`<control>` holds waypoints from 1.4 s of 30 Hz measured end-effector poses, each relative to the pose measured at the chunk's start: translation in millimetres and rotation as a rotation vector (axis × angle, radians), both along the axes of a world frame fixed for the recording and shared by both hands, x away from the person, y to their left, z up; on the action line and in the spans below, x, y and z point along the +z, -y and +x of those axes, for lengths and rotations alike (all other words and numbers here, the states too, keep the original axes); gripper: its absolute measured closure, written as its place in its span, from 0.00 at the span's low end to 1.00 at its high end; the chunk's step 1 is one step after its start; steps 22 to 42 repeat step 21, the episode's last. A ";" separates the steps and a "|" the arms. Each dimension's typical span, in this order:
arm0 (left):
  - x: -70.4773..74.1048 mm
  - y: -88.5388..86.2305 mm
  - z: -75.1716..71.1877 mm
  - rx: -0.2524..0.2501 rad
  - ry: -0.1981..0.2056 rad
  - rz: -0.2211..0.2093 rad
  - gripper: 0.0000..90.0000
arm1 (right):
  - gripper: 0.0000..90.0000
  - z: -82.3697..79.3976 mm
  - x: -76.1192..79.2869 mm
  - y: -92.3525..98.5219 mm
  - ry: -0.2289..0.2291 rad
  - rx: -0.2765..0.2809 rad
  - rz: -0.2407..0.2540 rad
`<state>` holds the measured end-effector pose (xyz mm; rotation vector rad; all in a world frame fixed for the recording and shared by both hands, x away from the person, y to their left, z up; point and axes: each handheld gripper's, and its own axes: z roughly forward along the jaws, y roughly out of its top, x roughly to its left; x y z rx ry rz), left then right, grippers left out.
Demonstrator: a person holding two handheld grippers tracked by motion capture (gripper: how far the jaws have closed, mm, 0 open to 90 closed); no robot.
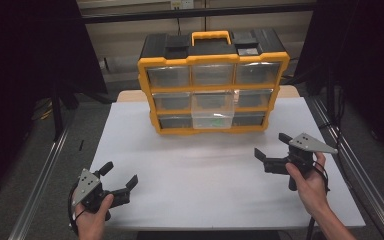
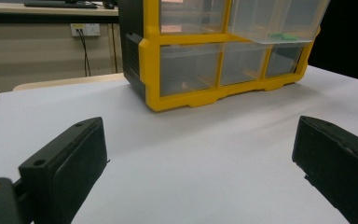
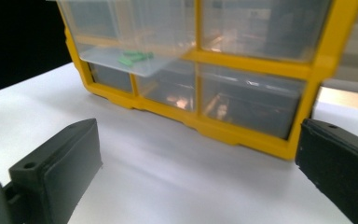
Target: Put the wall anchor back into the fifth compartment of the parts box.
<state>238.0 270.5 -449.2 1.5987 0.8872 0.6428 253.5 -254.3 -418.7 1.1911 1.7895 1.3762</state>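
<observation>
A yellow and black drawer cabinet (image 1: pixel 212 75) stands at the back of the white table (image 1: pixel 205 175). Its centre drawer in the middle row (image 1: pixel 212 111) is pulled out, and small green pieces (image 1: pixel 219 119) lie inside it. The same drawer (image 2: pixel 275 18) and green pieces (image 2: pixel 282 36) appear in the left gripper view, and the drawer (image 3: pixel 130 32) and pieces (image 3: pixel 135 57) in the right gripper view. My left gripper (image 1: pixel 120 174) is open near the table's front left, with nothing between its jaws. My right gripper (image 1: pixel 271 145) is open at the right, also with nothing in it. Both point toward the cabinet.
Metal rails (image 1: pixel 45 170) run along both sides of the table. A wall with a power socket (image 2: pixel 85 29) lies behind the cabinet. Bare white tabletop stretches between the grippers and the cabinet.
</observation>
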 end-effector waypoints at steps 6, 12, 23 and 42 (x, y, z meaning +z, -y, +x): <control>-0.2 -1.3 -0.3 0.003 -0.001 0.005 0.04 | 0.01 -17.4 -13.3 12.9 0.002 -0.028 -0.033; -0.7 -0.7 0.3 0.003 -0.002 0.005 0.03 | 0.00 -34.2 -28.3 32.5 0.004 -0.093 -0.020; 1.0 -0.9 -0.3 -0.002 -0.002 0.002 0.04 | 0.01 -43.2 -36.5 41.1 0.020 -0.133 0.047; 1.0 -0.9 -0.3 -0.002 -0.002 0.002 0.04 | 0.01 -43.2 -36.5 41.1 0.020 -0.133 0.047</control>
